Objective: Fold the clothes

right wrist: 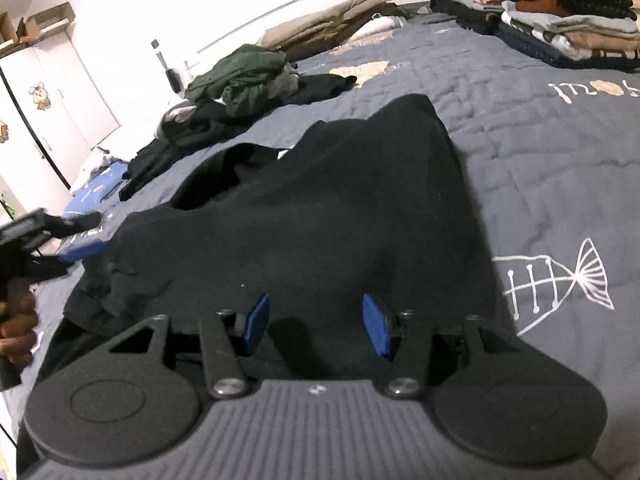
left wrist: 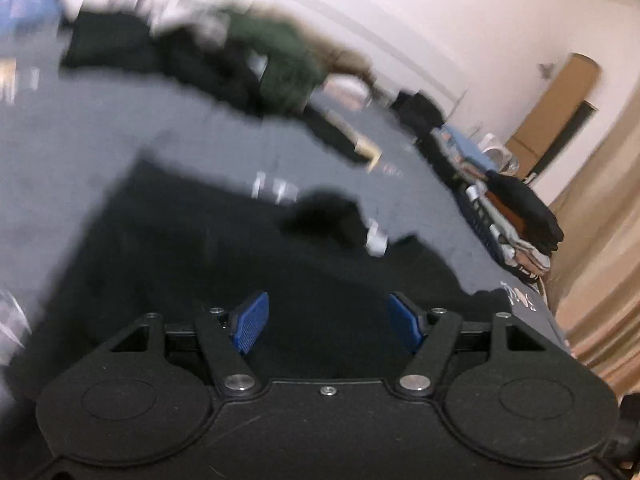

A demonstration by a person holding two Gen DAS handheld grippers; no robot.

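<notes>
Black garment (right wrist: 320,208) lying spread on the grey bedspread (right wrist: 540,152), near end bunched under both tongs, far end tapering toward the middle of the bed. Wrinkling along the left edge in the right wrist view.

Right tongs (right wrist: 316,328) hovering over the near part of the garment, blue pads (right wrist: 256,320) standing apart, released, nothing pinched between them. Whether touching the cloth, cannot tell.

Left tongs (left wrist: 326,322) likewise over the black garment (left wrist: 224,248), blue pads (left wrist: 250,322) spread wide, released, only dark cloth showing below the gap. Left wrist view blurring heavily. Same left tongs (right wrist: 80,240) showing at the left edge of the right wrist view, beside the garment's left edge, with a hand (right wrist: 16,332) gripping the handle.

Fish-skeleton print (right wrist: 556,280) sitting on the bedspread just right of the garment. Pile of unfolded clothes (right wrist: 240,76), green piece on top, lying far left. Stacks of folded clothes (right wrist: 560,20) sitting far right on the bed. Beige bedding (right wrist: 328,28) lying along the far wall. White wardrobe (right wrist: 48,104) with cartoon stickers standing at far left.
</notes>
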